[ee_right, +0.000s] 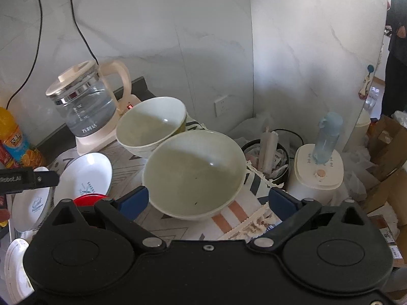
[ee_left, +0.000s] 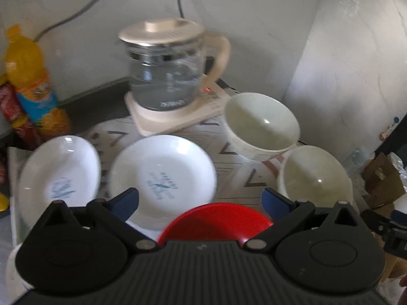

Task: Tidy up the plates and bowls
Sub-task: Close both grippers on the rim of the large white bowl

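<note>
Between your wide-spread left gripper (ee_left: 201, 200) jaws a red dish (ee_left: 218, 222) is half hidden by the body, your right gripper (ee_right: 207, 199) gapes around the near cream bowl (ee_right: 194, 174) untouching, and blurred white plates (ee_left: 162, 178) lie on patterned cloth (ee_left: 236, 175) before the kettle (ee_left: 169, 68).

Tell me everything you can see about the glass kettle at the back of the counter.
The glass kettle has a clear body with printed level marks, a metal band below a cream lid, and a cream loop handle. It looks partly filled with water. It stands upright on a cream square base showing a small red light, in the corner against the marble-look wall. A white bowl sits close in front of the base; whether they touch is unclear.
</note>
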